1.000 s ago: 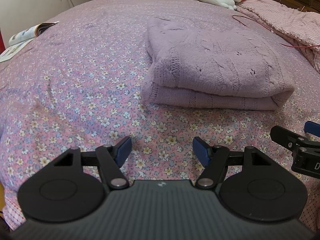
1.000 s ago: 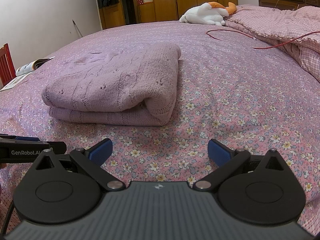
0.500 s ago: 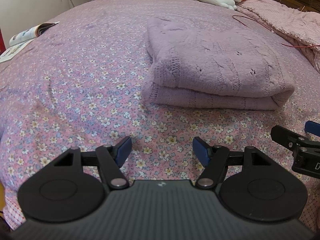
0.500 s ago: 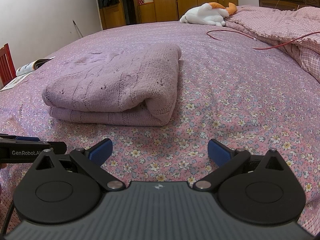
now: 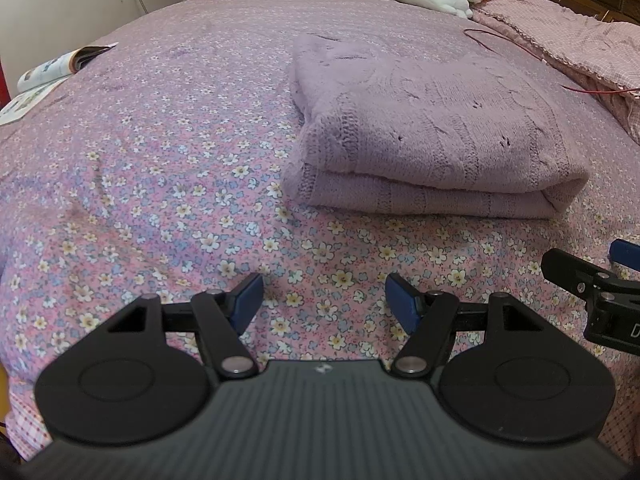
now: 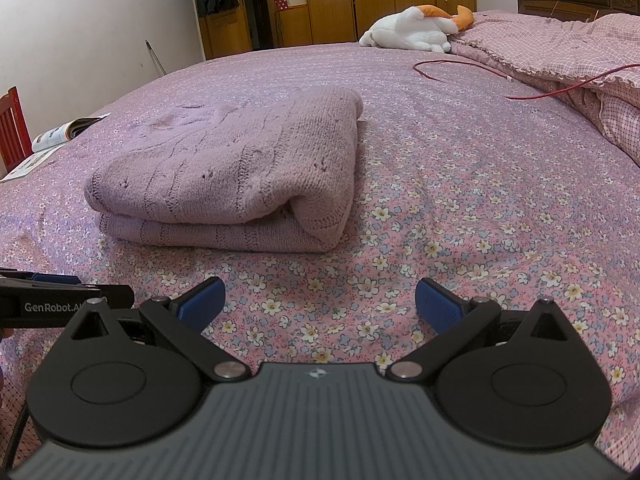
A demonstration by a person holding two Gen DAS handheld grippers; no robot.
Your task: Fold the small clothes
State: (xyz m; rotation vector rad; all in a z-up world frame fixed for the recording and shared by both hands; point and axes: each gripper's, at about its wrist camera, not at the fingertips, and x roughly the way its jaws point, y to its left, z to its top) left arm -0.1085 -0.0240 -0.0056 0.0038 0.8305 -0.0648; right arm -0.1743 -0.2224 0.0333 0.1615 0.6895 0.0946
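Change since earlier frames: none; both grippers and garment unmoved.
Progress: fold appears complete; nothing left visible.
Knit sweater [image 5: 432,120]: lilac, folded in neat layers, mid-bed on floral sheet [image 5: 160,160].
Left gripper [image 5: 323,295]: jaws apart, empty, short of sweater.
Right gripper [image 6: 320,300]: jaws apart, empty.
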